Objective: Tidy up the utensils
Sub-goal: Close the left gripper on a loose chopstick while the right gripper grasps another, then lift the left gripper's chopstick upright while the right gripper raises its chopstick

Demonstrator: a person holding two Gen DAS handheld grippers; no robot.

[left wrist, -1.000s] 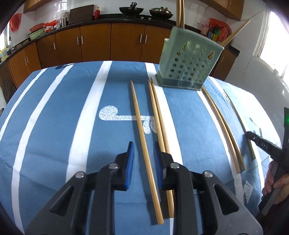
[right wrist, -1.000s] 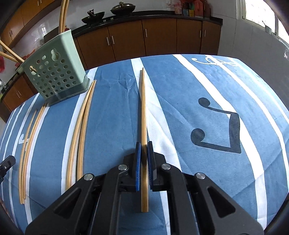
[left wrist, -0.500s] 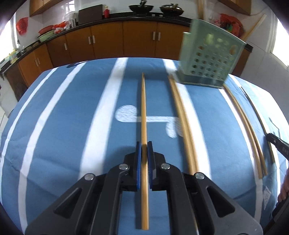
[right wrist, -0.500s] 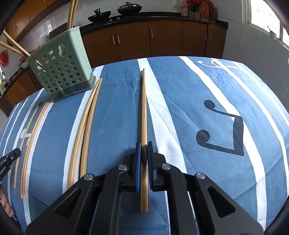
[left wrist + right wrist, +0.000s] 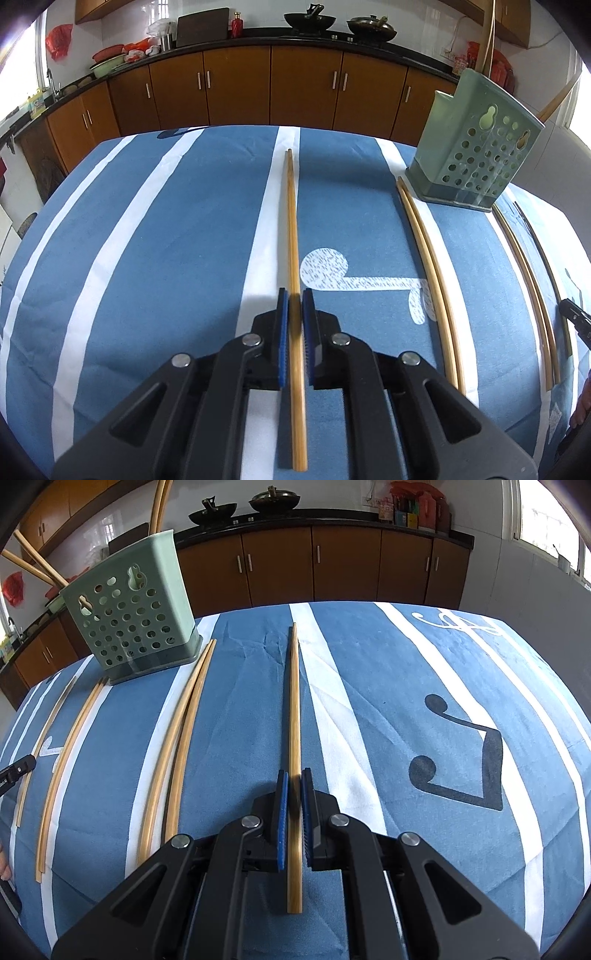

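My left gripper is shut on a long bamboo chopstick that points away over the blue striped cloth. My right gripper is shut on another bamboo chopstick, also pointing away. A green perforated utensil holder stands at the far right in the left wrist view and at the far left in the right wrist view, with chopsticks standing in it. A pair of chopsticks lies beside my left gripper. Another pair lies left of my right gripper.
More chopsticks lie near the table's right edge in the left wrist view, and at the left in the right wrist view. The tip of the other gripper shows at the right edge. Brown kitchen cabinets stand behind the table.
My left gripper has closed on the single chopstick and shifted left, so the holder now sits further right. My right gripper keeps its chopstick and has lifted slightly.
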